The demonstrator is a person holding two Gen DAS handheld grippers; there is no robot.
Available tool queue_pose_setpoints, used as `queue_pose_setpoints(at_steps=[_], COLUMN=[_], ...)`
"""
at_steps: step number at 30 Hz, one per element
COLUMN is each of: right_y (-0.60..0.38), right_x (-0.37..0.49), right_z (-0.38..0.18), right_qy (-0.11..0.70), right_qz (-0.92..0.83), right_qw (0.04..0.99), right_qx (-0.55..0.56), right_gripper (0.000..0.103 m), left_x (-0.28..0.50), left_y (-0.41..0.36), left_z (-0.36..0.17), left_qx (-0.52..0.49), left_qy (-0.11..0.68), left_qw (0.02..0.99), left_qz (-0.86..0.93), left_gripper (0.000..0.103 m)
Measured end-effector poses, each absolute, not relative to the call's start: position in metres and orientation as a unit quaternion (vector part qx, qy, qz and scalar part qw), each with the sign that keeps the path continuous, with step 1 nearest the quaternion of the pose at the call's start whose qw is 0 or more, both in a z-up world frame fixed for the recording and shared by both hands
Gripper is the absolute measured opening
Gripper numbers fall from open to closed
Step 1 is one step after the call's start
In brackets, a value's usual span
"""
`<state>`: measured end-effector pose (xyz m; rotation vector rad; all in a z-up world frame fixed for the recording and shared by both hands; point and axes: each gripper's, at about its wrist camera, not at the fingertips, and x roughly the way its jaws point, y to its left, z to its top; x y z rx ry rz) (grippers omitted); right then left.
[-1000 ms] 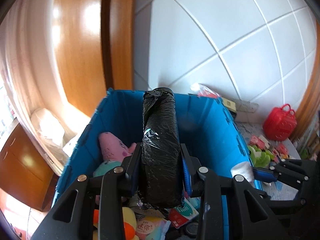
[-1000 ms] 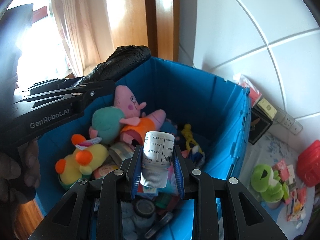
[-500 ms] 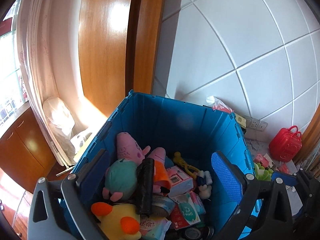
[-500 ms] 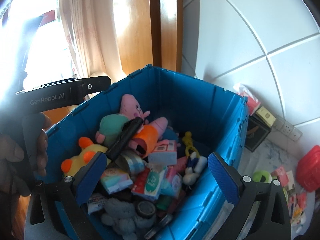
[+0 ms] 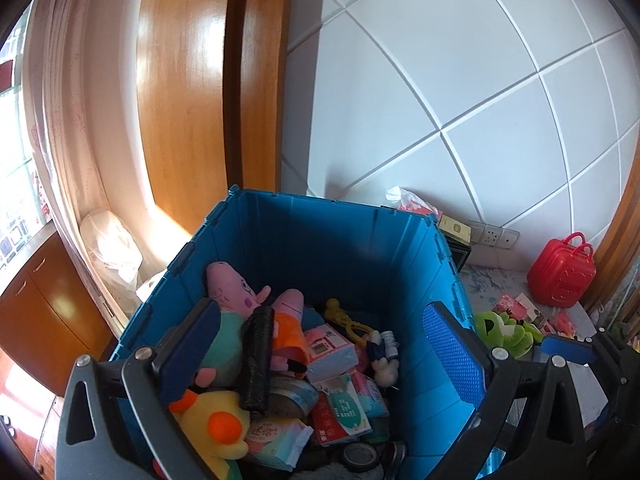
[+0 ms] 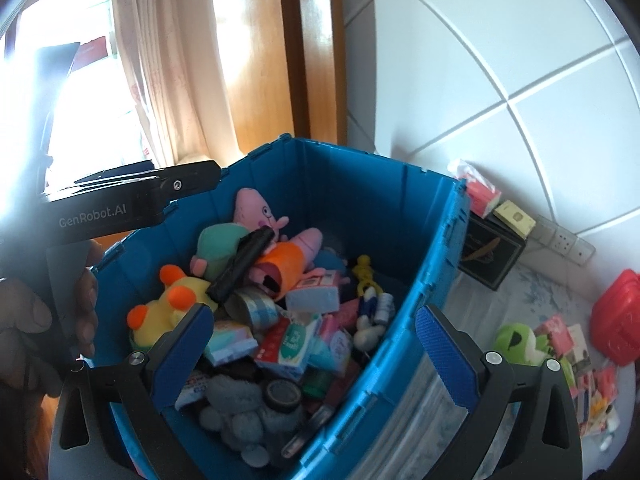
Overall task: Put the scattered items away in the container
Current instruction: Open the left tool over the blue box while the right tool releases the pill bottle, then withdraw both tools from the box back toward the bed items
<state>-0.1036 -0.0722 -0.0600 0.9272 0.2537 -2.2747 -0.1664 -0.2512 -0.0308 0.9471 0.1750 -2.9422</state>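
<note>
We hold both grippers over the blue container (image 5: 320, 240), the left gripper (image 5: 320, 356) and the right gripper (image 6: 316, 356) each spread wide with nothing between the pads. The black roll (image 5: 256, 356) lies across the plush pig (image 5: 236, 292) inside. A green frog toy (image 6: 520, 340), red case (image 5: 560, 276) and small packets remain on the surface beside it. The heap looks loose, so, in our judgement, more drops could roll things out or jam them.

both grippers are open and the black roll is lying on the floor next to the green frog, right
Not quite. Both grippers, left and right, are open, but the black roll lies inside the blue bin, across the toys, not beside the green frog. The left wrist view shows it.
</note>
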Motion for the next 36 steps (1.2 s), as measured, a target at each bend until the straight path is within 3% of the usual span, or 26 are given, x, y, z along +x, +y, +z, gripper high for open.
queue_pose_setpoints(at_steps=[23,36], right_y=[0.096,0.249], right_x=[-0.101,-0.107], right_z=[-0.055,-0.106], right_qy=[0.077,0.044], right_qz=[-0.881,-0.889], right_qw=[0.309,0.243], right_qx=[0.349,0.386], right_gripper=[0.103,0.103], left_x=[-0.146,-0.162], left_y=[-0.066,0.061], left_z=[-0.014,-0.079], left_qx=[0.31,0.367], left_qy=[0.007,-0.008], left_qw=[-0.011,-0.076], left_qz=[-0.951,-0.927], left_gripper=[0.103,0.103])
